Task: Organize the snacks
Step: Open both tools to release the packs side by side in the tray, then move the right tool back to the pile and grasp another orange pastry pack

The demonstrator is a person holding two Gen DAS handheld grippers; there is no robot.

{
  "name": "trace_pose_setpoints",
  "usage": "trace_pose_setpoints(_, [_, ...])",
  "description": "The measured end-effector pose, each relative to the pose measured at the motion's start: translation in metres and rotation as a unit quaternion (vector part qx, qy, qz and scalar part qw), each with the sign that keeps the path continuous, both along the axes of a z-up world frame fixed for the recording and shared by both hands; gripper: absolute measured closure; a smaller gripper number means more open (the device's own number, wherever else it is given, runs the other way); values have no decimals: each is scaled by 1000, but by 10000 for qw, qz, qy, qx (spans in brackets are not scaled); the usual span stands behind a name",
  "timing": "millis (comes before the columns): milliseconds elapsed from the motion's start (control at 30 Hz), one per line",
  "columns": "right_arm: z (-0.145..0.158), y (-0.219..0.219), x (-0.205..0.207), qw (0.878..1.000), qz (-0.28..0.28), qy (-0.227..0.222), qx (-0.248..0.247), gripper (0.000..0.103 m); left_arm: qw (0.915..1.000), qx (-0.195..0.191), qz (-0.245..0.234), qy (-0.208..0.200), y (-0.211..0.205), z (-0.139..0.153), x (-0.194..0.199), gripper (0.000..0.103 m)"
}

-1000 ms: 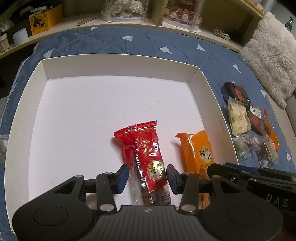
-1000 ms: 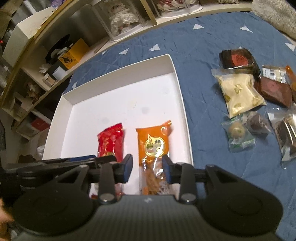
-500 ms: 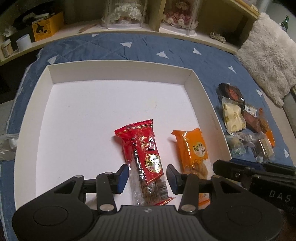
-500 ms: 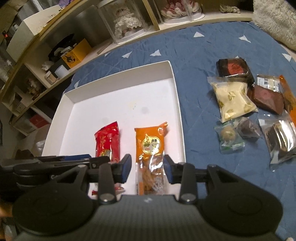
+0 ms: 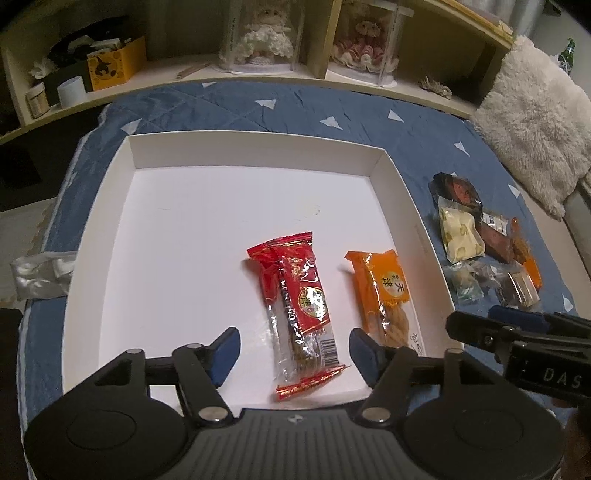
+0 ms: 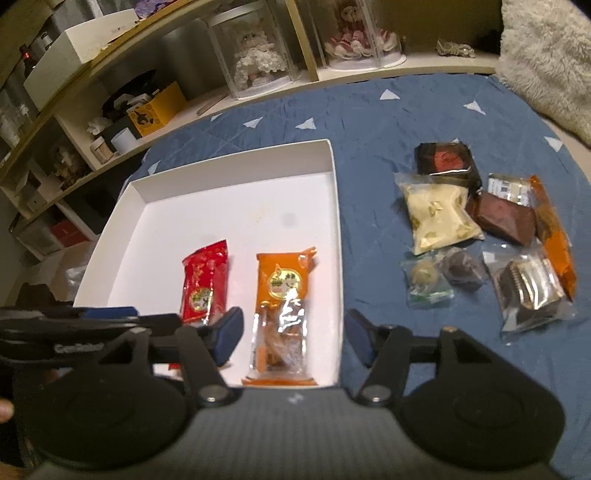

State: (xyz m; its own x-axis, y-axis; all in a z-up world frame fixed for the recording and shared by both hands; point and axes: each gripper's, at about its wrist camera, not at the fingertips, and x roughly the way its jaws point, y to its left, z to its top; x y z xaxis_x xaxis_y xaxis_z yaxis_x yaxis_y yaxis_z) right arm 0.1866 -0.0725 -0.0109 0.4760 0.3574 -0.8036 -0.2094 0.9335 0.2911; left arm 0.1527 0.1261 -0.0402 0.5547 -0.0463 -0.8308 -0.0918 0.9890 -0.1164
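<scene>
A red snack pack (image 5: 295,299) and an orange snack pack (image 5: 384,291) lie side by side in the white box (image 5: 255,147) near its front edge. My left gripper (image 5: 293,354) is open and empty above the red pack's near end. My right gripper (image 6: 293,338) is open and empty above the near end of the orange pack (image 6: 282,306), with the red pack (image 6: 205,284) to its left. Several loose snacks lie on the blue quilt right of the box, among them a cream pack (image 6: 436,218) and a dark red-labelled pack (image 6: 445,160).
The box (image 6: 336,206) sits on a blue quilt (image 5: 295,107). Shelves with doll cases (image 5: 264,33) run along the back. A fluffy white cushion (image 5: 535,122) lies at the far right. A white cloth (image 5: 38,277) lies left of the box.
Both grippers have pulled back and risen from the box, and their jaws have opened wider. The red and orange packs stay lying in the box.
</scene>
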Motion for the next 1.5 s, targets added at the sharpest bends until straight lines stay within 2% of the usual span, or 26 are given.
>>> trace_pose_setpoints(100, [2, -2, -4, 9999, 16, -65, -88, 28, 10000, 20, 65, -51, 2, 4, -5, 28])
trace_pose_setpoints(200, [4, -5, -7, 9998, 8, -89, -172, 23, 9999, 28, 110, -119, 4, 7, -10, 16])
trace_pose_setpoints(267, [5, -6, -9, 9996, -6, -111, -266, 12, 9998, -14, 137, -166, 5, 10, -13, 9])
trace_pose_setpoints(433, [12, -12, -14, 9988, 27, -251, -416, 3, 9993, -47, 200, -322, 6, 16, -19, 0])
trace_pose_setpoints(467, [13, -14, -14, 9988, 22, -277, -413, 1, 9991, -64, 190, -367, 6, 18, -20, 0])
trace_pose_setpoints(700, [20, -32, -17, 9970, -16, -514, -574, 0, 9984, 114, 119, -537, -3, 27, -24, 0])
trace_pose_setpoints(933, [34, -72, -10, 9963, -187, -649, -535, 0, 9976, 83, 22, -680, -29, 34, -17, 0])
trace_pose_setpoints(1233, [40, -140, -4, 9888, -737, -1083, -719, 0, 9963, -237, -376, -741, -97, 37, 11, 0])
trace_pose_setpoints(1400, [31, -176, 3, 9845, -996, -1323, -583, 0, 9950, -682, -349, -634, -136, 26, 30, 0])
trace_pose_setpoints(1500, [21, -193, 9, 9823, -1276, -1257, -556, 0, 9948, -743, -300, -624, -161, 17, 40, 0])
